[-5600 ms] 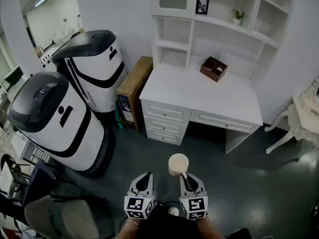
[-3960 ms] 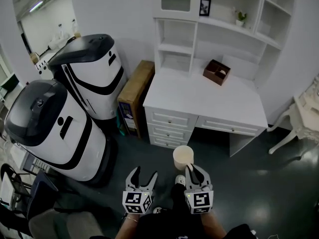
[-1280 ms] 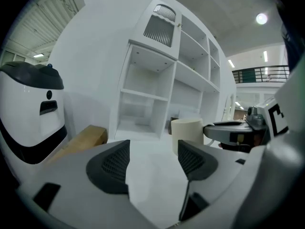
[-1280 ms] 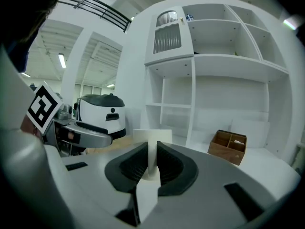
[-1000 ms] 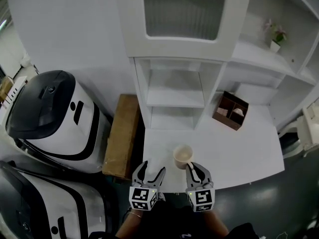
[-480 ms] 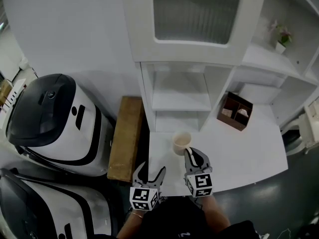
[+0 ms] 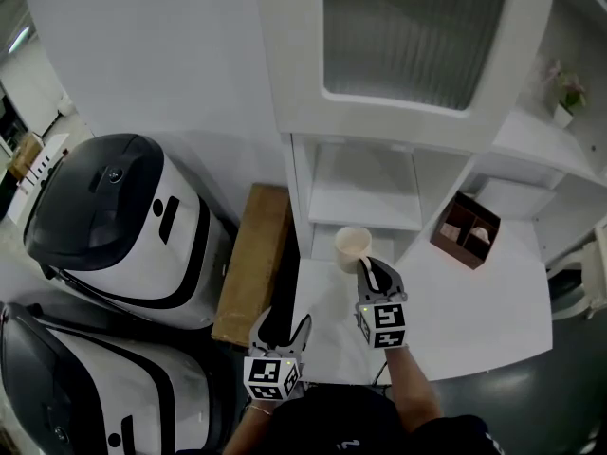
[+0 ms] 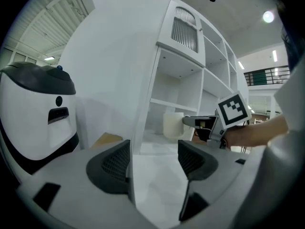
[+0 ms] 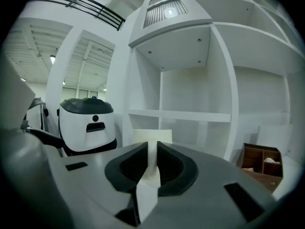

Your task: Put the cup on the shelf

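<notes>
A cream cup (image 7: 353, 245) hangs in the air in front of the white shelf unit (image 7: 365, 190), level with its lowest open compartment. My right gripper (image 7: 368, 271) is shut on the cup's handle; in the right gripper view the handle (image 9: 152, 162) is pinched between the dark jaws and the cup body (image 9: 152, 136) shows just beyond. My left gripper (image 7: 285, 335) is lower, at the desk's left front corner, open and holding nothing. The left gripper view shows its fingers (image 8: 112, 165) spread, with the cup (image 8: 172, 125) and the right gripper (image 8: 202, 123) ahead.
A brown divided box (image 7: 465, 230) stands on the white desk (image 7: 455, 311) to the right. A brown carton (image 7: 254, 259) leans beside the desk on the left. Two large white-and-black machines (image 7: 114, 216) (image 7: 85, 387) stand further left. A ribbed-glass cabinet door (image 7: 417, 36) is above.
My right gripper has carried the cup forward and up, away from the desk's front edge toward the shelf unit. The left gripper has stayed low near the desk corner.
</notes>
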